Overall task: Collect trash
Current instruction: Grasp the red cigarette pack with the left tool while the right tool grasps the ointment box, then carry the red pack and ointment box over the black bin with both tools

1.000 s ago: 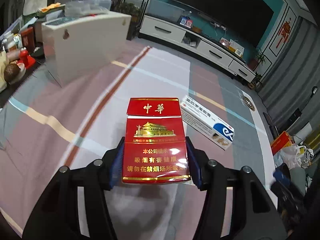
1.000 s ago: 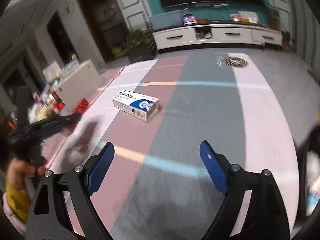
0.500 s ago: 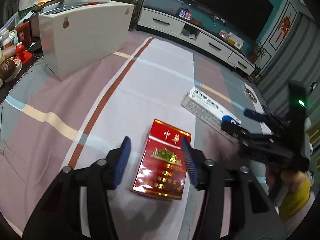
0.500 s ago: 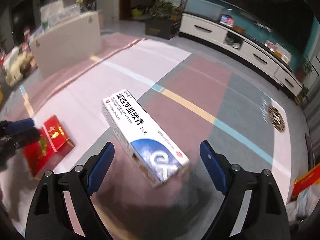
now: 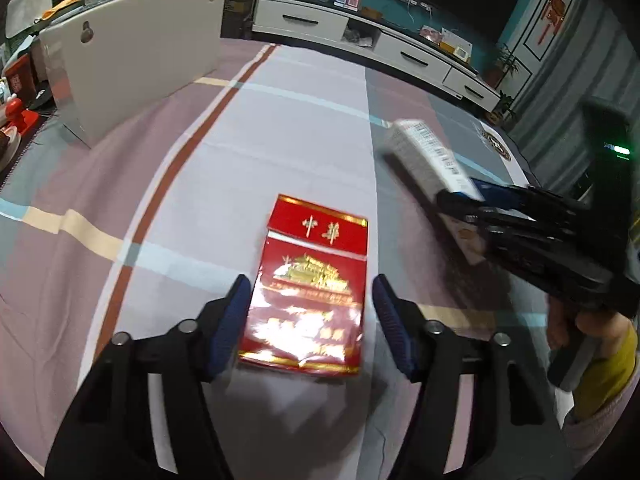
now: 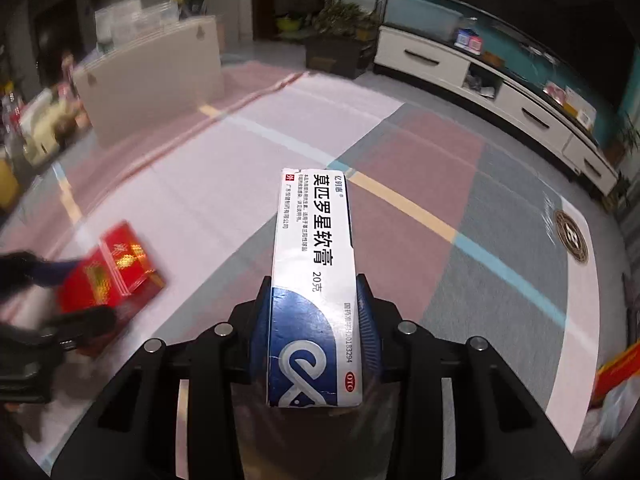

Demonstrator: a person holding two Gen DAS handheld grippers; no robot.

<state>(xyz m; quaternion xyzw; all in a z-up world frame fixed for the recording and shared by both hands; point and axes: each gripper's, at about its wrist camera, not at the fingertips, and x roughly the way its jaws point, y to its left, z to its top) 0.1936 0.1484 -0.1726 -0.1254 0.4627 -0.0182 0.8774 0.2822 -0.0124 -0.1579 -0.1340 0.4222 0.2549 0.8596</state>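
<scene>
A red cigarette pack [image 5: 316, 248] lies flat on the striped rug [image 5: 280, 120]. My left gripper [image 5: 311, 292] straddles its near half, open, with a thin gap at the right pad. The right wrist view shows the same pack [image 6: 120, 256] at lower left, with the left gripper [image 6: 72, 296] blurred around it. A white and blue ointment box [image 6: 314, 232] points away between the fingers of my right gripper [image 6: 314, 284]. Its jaws are closing and both pads touch the box's sides. In the left wrist view the box [image 5: 424, 152] sticks out of the right gripper [image 5: 472, 200], tilted off the rug.
A white board [image 5: 136, 64] stands on edge at the back left, with clutter behind it. A long white TV cabinet [image 5: 400, 44] runs along the far wall. A plastic bag and a red carton [image 6: 616, 368] sit at the right edge. A hand in a yellow sleeve [image 5: 600, 340] holds the right gripper.
The left gripper let the red pack down onto the rug and now straddles it. The right gripper swung over to the ointment box and closed on it.
</scene>
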